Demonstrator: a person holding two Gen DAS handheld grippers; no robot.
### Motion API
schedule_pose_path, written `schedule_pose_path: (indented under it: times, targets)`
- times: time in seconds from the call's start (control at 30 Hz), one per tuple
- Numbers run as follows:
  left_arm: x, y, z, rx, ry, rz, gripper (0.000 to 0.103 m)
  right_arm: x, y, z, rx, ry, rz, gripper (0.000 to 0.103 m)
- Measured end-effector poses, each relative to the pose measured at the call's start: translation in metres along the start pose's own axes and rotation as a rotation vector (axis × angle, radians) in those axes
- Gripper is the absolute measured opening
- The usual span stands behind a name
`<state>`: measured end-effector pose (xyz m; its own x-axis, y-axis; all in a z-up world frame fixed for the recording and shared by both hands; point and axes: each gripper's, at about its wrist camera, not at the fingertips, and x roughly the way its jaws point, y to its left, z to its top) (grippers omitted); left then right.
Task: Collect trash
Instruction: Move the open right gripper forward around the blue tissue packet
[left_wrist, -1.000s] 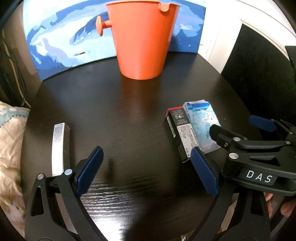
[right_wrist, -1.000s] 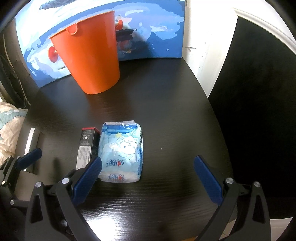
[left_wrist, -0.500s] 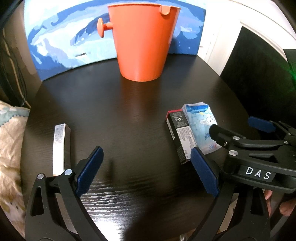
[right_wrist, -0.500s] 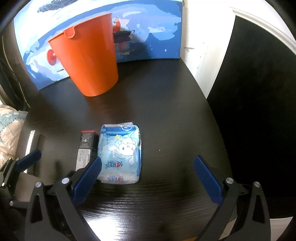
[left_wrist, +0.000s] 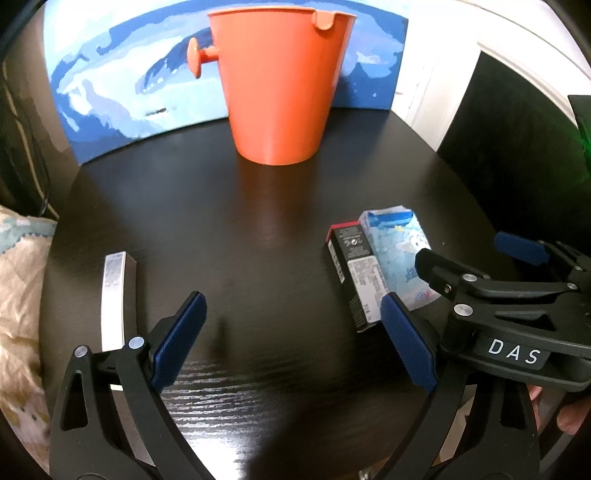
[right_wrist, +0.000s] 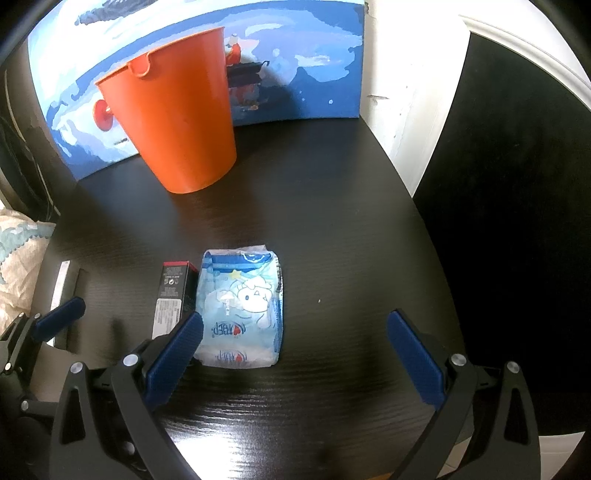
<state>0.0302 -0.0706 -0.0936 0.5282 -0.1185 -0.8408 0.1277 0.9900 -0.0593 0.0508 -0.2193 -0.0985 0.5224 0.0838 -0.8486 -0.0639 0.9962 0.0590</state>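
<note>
Starting at the far left of my left wrist view, a pale patterned cloth (left_wrist: 18, 295) hangs off the edge of the dark round table (left_wrist: 258, 221). Just inside that edge lies a slim dark box with a white label (left_wrist: 114, 295), flat, running near to far. My left gripper (left_wrist: 291, 339) hovers over bare tabletop right of it – jaws spread wide, nothing between the blue pads, neither pad touching any trash.

Toward the middle, at the far side of the table, the orange bucket (left_wrist: 280, 85) stands upright, a knob on its left side and a pour notch in its rim. Behind it a blue and white painted panel (left_wrist: 122, 92) leans against the wall.

Further right, a black carton with a red end (left_wrist: 354, 273) lies flat, and the pale blue printed packet (right_wrist: 242, 306) lies just beside it on the right – the two look to be touching along their long sides. Both are well apart from the bucket.

My right gripper (right_wrist: 295, 350) is lowest and rightmost, jaws also spread. Its left pad sits in front of the packet's near left corner; whether it touches I cannot tell. The right pad is over bare table, well clear of the packet. Beyond the table's right edge are white trim (right_wrist: 399, 110) and a black opening.
</note>
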Motion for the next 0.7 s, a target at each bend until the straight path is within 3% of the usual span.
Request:
schedule_pose_path:
  times: [0.7]
  targets:
    - [0.004, 0.005, -0.007, -0.017, 0.022, 0.014, 0.093, 0.017, 0.01, 0.003, -0.014, 0.041, 0.018, 0.099]
